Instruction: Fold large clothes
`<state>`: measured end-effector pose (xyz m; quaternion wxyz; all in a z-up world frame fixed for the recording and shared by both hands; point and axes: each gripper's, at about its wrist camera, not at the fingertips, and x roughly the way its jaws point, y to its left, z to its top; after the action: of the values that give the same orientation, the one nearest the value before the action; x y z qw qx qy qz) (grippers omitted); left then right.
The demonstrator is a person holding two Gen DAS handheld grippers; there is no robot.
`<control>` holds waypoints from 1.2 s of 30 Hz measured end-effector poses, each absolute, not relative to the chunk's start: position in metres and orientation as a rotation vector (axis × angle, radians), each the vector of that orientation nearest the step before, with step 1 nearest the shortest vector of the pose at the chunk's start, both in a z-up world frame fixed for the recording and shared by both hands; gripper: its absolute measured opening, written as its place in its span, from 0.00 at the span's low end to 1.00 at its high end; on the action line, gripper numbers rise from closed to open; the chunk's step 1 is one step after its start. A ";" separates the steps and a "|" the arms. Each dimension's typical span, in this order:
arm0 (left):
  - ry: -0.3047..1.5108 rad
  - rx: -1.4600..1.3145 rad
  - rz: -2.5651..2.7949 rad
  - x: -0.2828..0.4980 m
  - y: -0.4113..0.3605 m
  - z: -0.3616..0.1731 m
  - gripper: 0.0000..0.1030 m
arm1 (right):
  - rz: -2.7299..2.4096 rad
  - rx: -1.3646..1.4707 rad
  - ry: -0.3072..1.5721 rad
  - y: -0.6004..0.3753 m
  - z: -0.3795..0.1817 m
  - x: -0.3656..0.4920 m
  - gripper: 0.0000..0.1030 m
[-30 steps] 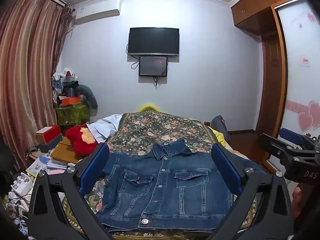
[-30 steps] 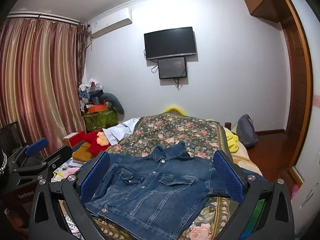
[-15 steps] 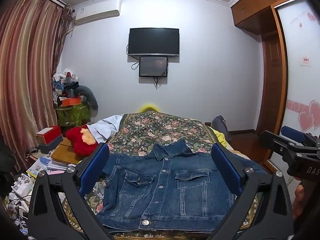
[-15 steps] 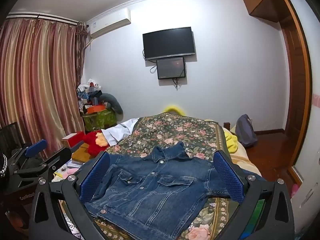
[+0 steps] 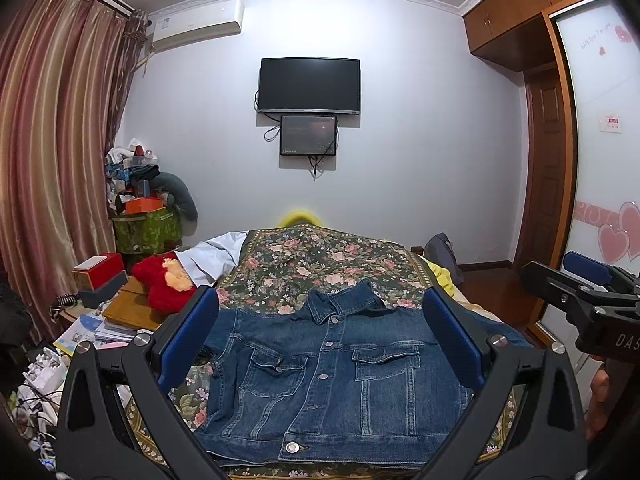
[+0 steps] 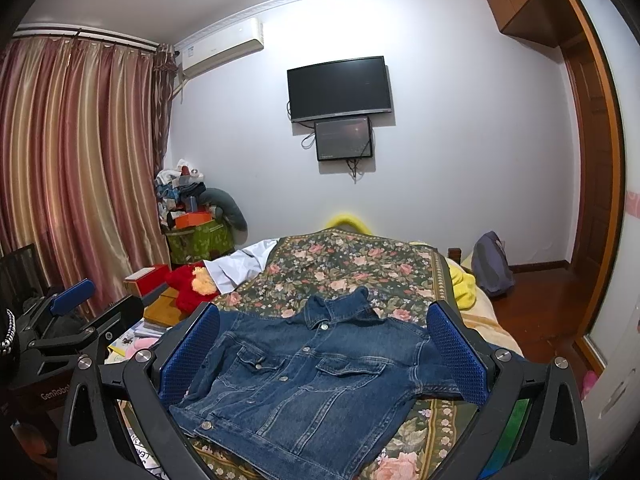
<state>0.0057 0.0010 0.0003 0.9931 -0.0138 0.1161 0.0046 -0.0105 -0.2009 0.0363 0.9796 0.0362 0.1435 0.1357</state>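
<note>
Here, denim jacket (image 5: 328, 376) flat, buttoned, front up on floral bedspread (image 5: 320, 256), my left gripper (image 5: 320, 344) fingers spread, right gripper (image 6: 324, 352) fingers spread, both above it

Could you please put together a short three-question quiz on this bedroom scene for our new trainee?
1. True or false: the denim jacket lies front up, buttoned, on the floral bedspread.
2. Multiple choice: the left gripper and right gripper are A) both open, holding nothing; B) both shut on the jacket; C) one open, one shut.
3. Fill in: the red plush toy sits off the bed's ____ side, as seen in both views.

Key: 1 true; 2 A; 3 left.
</note>
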 end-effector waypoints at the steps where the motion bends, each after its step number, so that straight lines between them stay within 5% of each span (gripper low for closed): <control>1: 0.233 -0.028 0.010 0.006 0.001 0.000 1.00 | 0.272 0.073 0.288 -0.201 0.036 -0.011 1.00; 36: 0.231 -0.045 0.019 0.007 0.008 0.000 1.00 | 0.277 0.072 0.290 -0.202 0.044 -0.010 1.00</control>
<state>0.0072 0.0078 0.0000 0.9930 -0.0225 0.1152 0.0094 -0.0101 -0.2024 0.0444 0.9793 0.0357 0.1441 0.1374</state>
